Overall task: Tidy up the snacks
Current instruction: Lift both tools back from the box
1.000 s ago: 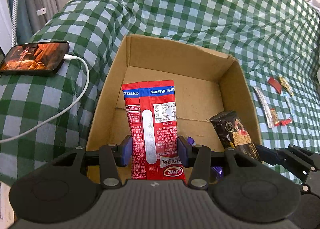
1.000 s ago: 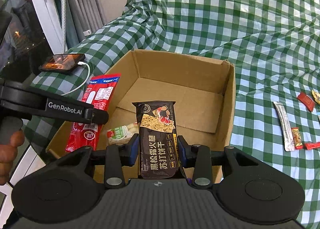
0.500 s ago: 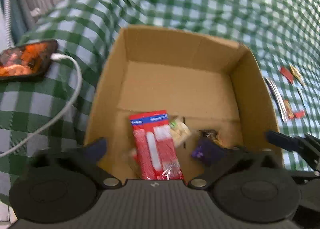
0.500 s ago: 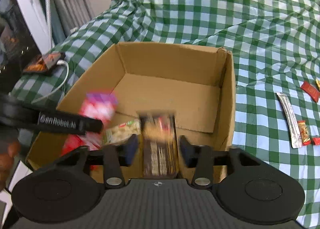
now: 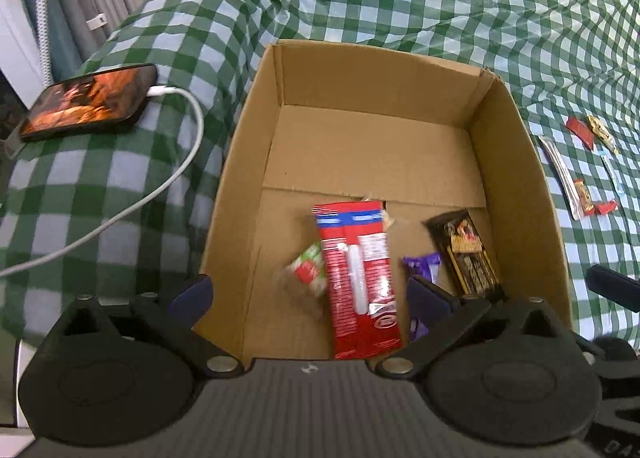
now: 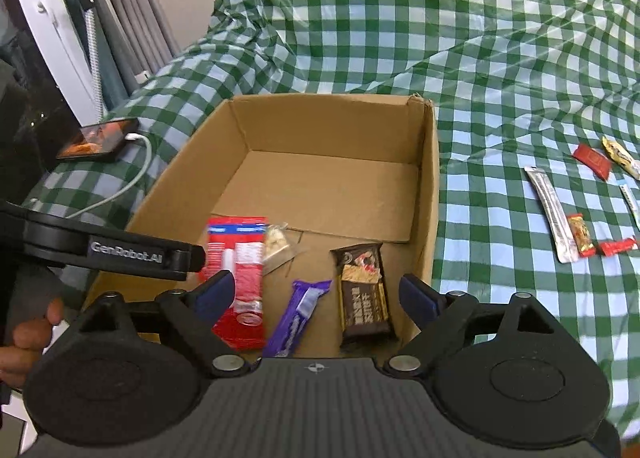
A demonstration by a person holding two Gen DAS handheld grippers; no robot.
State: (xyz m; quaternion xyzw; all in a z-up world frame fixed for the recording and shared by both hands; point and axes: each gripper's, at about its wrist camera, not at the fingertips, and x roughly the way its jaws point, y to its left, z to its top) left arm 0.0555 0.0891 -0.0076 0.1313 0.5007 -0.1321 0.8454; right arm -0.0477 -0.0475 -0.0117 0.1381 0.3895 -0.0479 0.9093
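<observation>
Two packs are down in the cardboard box [image 6: 424, 193], and both grippers are letting go. The left gripper [image 5: 308, 294] stands wide with nothing pressed between its jaws; the right gripper [image 6: 316, 294] has just been spreading its jaws, and they clear the pack beneath.

Under the left one lies the red snack pack [image 5: 356, 278], flat on the box floor, long axis running near-to-far, its blue-banded end pointing at the far wall. The black cracker pack [image 6: 364, 294] lies near the right wall, long axis likewise near-to-far, close to parallel with the red one. A purple bar [image 6: 300, 318] sits between them, tilted a little.

To finish this release well, I'd lift both grippers straight up, jaws kept wide, so no pad drags a wrapper askew.

More snacks wait on the green checked cloth [image 6: 500, 57] well right of the box, among them a silver stick sachet [image 6: 552, 213].
</observation>
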